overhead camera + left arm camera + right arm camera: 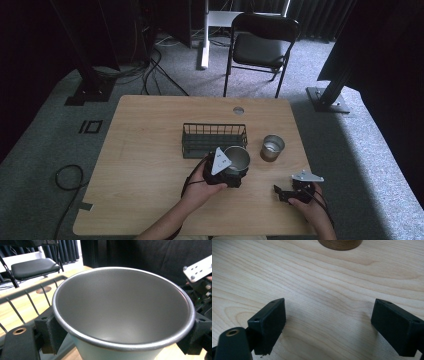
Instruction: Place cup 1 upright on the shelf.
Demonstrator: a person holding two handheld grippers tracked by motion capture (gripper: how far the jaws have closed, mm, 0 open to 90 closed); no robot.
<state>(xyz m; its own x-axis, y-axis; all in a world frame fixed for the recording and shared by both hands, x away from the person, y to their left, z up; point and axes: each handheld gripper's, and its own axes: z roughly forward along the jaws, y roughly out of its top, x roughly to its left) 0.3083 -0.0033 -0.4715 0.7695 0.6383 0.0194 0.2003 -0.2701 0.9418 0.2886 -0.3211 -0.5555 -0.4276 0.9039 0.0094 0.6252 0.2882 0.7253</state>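
L hand-held gripper carries a steel cup just in front of the wire basket.

Left gripper view: both pads clamp the cup from outside, just under the rolled rim, mouth up and empty; it sits at tabletop centre, near edge of the basket right behind it. Likely step = lift over the basket wall and set it inside. To do it well: keep the squeeze steady (thin smooth wall, could slip or tilt), raise enough to clear the top wire, keep it level, lower till the base sits before letting go. R hand-held gripper rests low on the tabletop w/ jaws apart, holding nothing; 2nd cup stands to the right of the basket, well clear of the path.
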